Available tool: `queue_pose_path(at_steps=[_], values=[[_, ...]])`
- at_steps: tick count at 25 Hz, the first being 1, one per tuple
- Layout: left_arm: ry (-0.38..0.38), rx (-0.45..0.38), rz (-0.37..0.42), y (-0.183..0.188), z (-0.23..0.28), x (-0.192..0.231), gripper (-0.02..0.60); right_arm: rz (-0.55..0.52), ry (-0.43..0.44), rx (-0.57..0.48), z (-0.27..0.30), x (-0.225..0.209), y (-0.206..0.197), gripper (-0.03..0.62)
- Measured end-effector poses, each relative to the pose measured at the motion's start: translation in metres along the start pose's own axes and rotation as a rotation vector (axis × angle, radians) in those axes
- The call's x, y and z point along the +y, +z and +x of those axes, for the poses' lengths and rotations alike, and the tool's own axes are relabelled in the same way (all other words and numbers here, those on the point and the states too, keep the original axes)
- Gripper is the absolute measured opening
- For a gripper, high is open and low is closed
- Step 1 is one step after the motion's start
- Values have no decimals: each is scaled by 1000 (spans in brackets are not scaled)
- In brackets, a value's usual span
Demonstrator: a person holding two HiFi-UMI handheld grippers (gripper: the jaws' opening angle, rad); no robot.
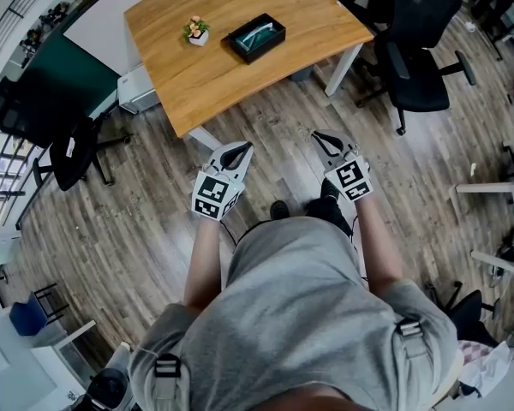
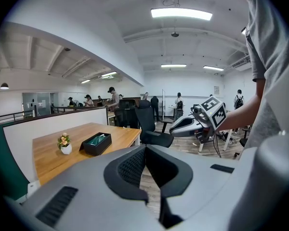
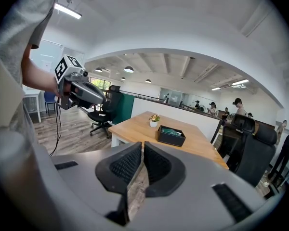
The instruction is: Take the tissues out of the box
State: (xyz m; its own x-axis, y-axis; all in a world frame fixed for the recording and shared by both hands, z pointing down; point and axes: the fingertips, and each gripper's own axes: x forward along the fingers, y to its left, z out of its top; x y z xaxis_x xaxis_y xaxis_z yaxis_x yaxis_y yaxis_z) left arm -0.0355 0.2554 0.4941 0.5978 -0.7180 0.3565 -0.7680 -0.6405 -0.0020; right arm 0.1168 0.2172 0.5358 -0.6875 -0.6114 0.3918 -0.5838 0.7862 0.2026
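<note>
Judging from well short of the table (image 1: 197, 84), my left gripper (image 1: 243, 148) and right gripper (image 1: 320, 136) both closed and empty, I'd pinch the soft, light tissues (image 1: 259, 34) at their exposed top.

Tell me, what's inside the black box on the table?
A teal and white pack of tissues fills the black box on the wooden table. Whatever lies under the pack, and the box's bottom, is covered.

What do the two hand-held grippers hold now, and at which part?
Nothing. The left hand-held gripper and the right hand-held gripper are both shut and empty. The tissue box sits far from them on the table.
</note>
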Motion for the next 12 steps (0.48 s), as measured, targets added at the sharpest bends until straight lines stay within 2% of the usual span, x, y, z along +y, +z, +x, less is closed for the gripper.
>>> queue_pose_path(at_steps=[12], values=[[14, -15, 0, 2, -3, 2, 23, 2, -11, -9, -4, 0, 2, 61]])
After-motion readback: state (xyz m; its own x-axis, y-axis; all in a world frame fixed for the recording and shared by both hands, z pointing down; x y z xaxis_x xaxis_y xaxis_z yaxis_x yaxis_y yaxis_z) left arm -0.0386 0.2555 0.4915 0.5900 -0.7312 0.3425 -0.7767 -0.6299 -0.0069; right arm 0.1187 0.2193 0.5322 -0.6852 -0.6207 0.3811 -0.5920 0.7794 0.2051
